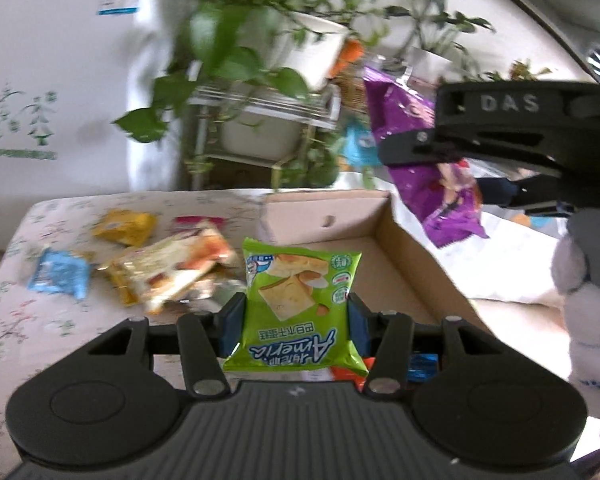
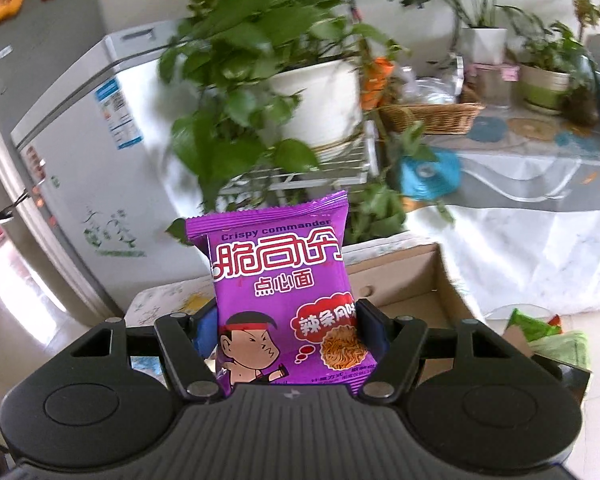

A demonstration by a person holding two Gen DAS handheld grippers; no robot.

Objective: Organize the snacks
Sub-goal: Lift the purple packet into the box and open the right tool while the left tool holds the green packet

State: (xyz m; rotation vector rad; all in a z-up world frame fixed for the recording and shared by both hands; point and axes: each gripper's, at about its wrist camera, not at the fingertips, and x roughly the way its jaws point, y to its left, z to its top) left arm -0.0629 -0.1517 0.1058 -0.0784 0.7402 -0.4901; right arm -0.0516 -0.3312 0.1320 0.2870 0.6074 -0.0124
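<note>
My left gripper (image 1: 296,316) is shut on a green snack packet (image 1: 300,292), held upright above the near edge of an open cardboard box (image 1: 384,240). Left of the box, several loose packets lie on the flowered table (image 1: 28,320): a blue one (image 1: 60,274), a yellow one (image 1: 124,226) and a pale orange heap (image 1: 180,268). In the left wrist view the right gripper (image 1: 404,148) hangs at the upper right with a purple packet (image 1: 428,168). My right gripper (image 2: 286,322) is shut on that purple noodle packet (image 2: 280,280), with the cardboard box (image 2: 420,288) behind it.
A leafy plant in a white pot (image 2: 320,100) on a wire stand (image 1: 260,108) rises behind the table. A white fridge (image 2: 88,152) is at the left. A clothed table with a wicker basket (image 2: 432,116) and more pots sits to the right. A gloved hand (image 1: 588,280) grips the right tool.
</note>
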